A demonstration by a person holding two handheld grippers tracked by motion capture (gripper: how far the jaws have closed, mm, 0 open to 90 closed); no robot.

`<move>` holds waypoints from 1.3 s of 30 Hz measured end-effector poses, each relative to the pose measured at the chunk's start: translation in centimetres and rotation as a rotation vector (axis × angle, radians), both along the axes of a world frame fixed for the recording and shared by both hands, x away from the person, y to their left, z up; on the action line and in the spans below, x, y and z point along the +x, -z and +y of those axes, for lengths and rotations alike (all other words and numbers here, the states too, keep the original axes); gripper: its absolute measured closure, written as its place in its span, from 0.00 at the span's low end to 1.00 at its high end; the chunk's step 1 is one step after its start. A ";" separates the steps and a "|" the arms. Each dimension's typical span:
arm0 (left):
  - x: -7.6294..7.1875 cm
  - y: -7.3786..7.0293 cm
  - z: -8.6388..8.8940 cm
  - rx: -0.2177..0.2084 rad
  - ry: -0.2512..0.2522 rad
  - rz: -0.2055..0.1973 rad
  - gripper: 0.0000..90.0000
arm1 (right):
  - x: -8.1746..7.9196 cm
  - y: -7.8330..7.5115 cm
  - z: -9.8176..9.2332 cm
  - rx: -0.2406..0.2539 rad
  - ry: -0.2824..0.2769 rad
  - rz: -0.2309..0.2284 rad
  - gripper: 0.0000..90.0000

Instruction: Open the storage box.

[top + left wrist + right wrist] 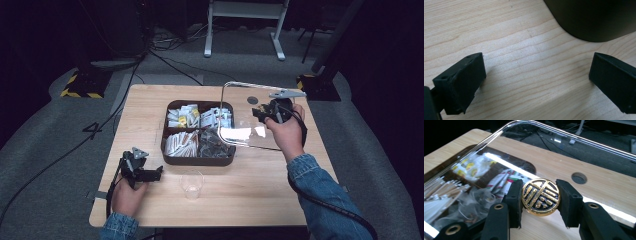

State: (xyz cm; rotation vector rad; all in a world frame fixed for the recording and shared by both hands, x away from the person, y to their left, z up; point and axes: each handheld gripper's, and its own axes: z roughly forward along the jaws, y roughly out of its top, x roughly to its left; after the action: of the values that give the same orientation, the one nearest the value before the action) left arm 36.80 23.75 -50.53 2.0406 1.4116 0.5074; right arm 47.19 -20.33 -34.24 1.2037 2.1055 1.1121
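The right tool [540,197] is clamped on the round gold knob [541,197] of a clear lid [239,112], one black jaw pressing on each side of the knob in the right gripper view. In the high view the right tool [264,114] holds that lid tilted above the right part of the tabletop [150,100], its near edge over the right side of a dark brown tray [197,161] and its far edge raised toward the back of the tabletop. The tray sits near the middle of the tabletop and is split into four compartments: white and yellow sachets [183,116] in the far left one, more packets [216,118] in the far right, pale paper sticks [181,142] in the near left, and crinkled clear wrappers [212,145] in the near right. Through the lid, in the right gripper view, the same contents show blurred. A small clear cup [192,184] stands upright just in front of the tray, apart from it. The left tool [150,174] rests low at the near left of the tabletop, pointing toward the cup; in the left gripper view its jaws stand wide apart over bare wood with nothing between them, and the tray's dark rounded corner [596,20] lies just ahead.
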 end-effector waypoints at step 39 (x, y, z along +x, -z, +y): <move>0.0 0.0 0.0 -0.001 0.003 -0.001 0.01 | 2.3 5.9 -10.9 -0.060 0.137 0.074 0.65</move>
State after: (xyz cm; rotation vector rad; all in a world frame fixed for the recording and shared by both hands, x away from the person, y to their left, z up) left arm 36.82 23.76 -50.54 2.0410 1.4082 0.5058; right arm 49.52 -31.20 -40.09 1.3572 2.0596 0.9514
